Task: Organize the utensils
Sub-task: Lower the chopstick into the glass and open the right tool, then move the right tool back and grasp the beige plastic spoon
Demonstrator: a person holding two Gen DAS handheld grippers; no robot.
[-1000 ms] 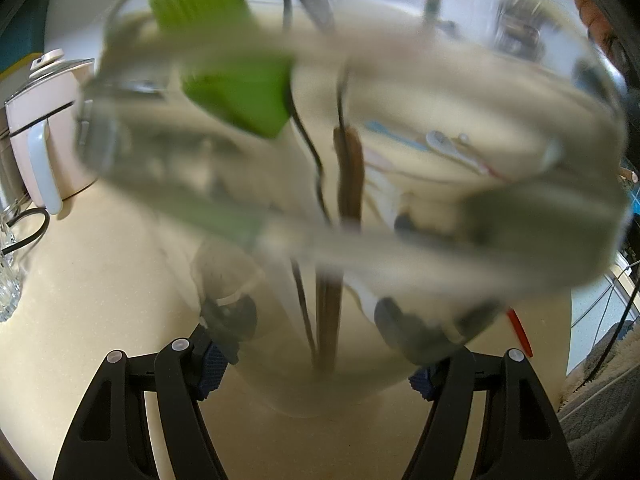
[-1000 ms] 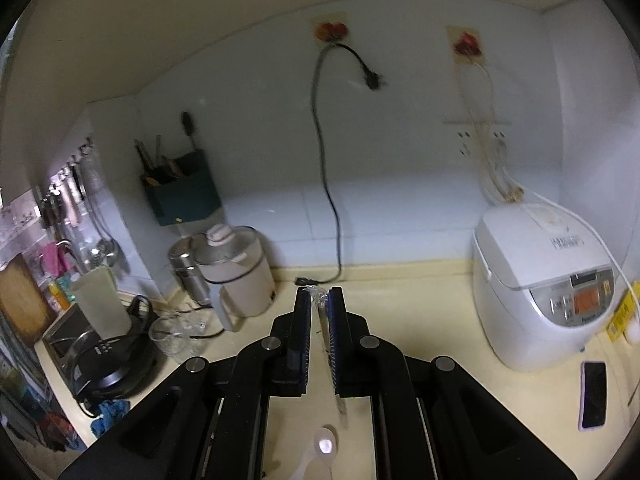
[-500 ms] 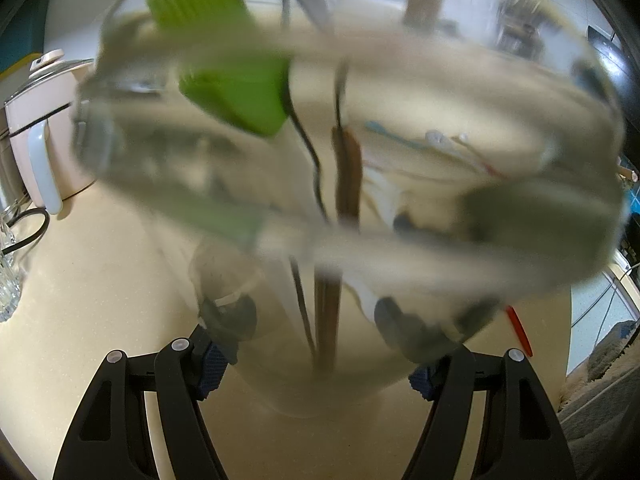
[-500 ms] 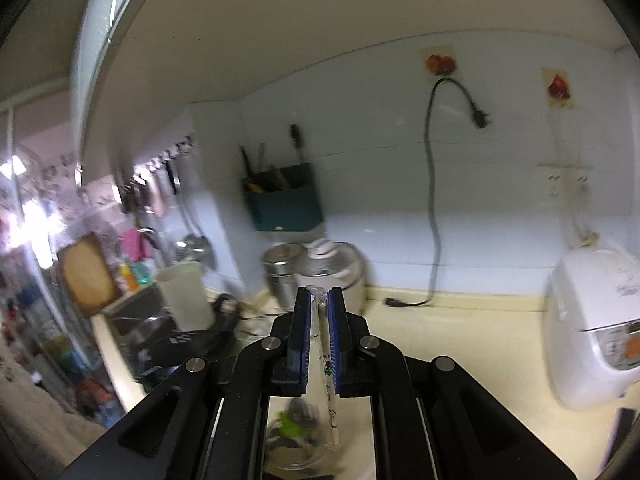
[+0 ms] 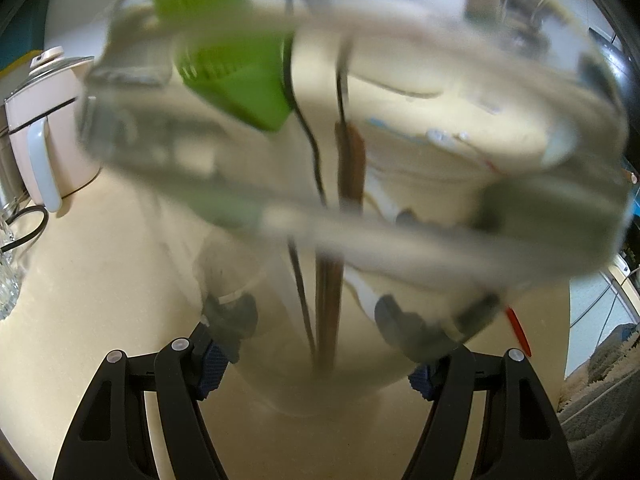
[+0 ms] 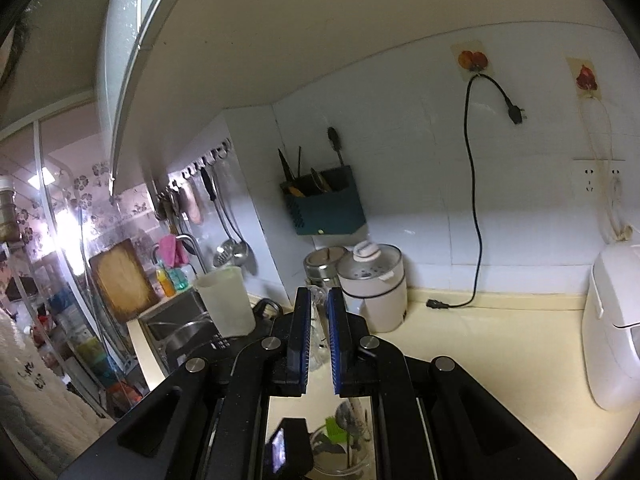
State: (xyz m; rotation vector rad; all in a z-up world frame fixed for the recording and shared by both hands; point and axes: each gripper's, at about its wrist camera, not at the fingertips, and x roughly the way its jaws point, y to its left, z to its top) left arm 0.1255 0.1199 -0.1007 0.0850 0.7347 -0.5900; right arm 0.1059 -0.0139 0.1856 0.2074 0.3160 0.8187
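**Jar held steady while the right gripper swings toward the sink end**

Since a second ago the right gripper (image 6: pixel 319 320) has turned leftward, so the sink corner and hanging ladles now fill the left of its view and the rice cooker (image 6: pixel 612 328) has slid to the right edge; the left view has hardly changed. Its jaws sit nearly together, clamped on a thin clear utensil (image 6: pixel 318 312) whose tip pokes up between the blue pads. What kind of utensil it is cannot be told here.

Below those jaws, seen between the gripper's arms, stands the clear glass jar (image 6: pixel 340 448) with a green brush (image 6: pixel 335 430) in it.

From the left wrist, the left gripper (image 5: pixel 318 368) has its jaws wide apart and pressed against the jar's (image 5: pixel 280 376) lower sides, gripping it. Inside lean the green brush (image 5: pixel 236 68), a brown wooden handle (image 5: pixel 350 160) and a thin black wire handle (image 5: pixel 316 160). The jar rests on the cream countertop (image 5: pixel 100 280).

A white electric kettle (image 5: pixel 44 132) stands at the left, near a cut-glass mug (image 5: pixel 10 276).
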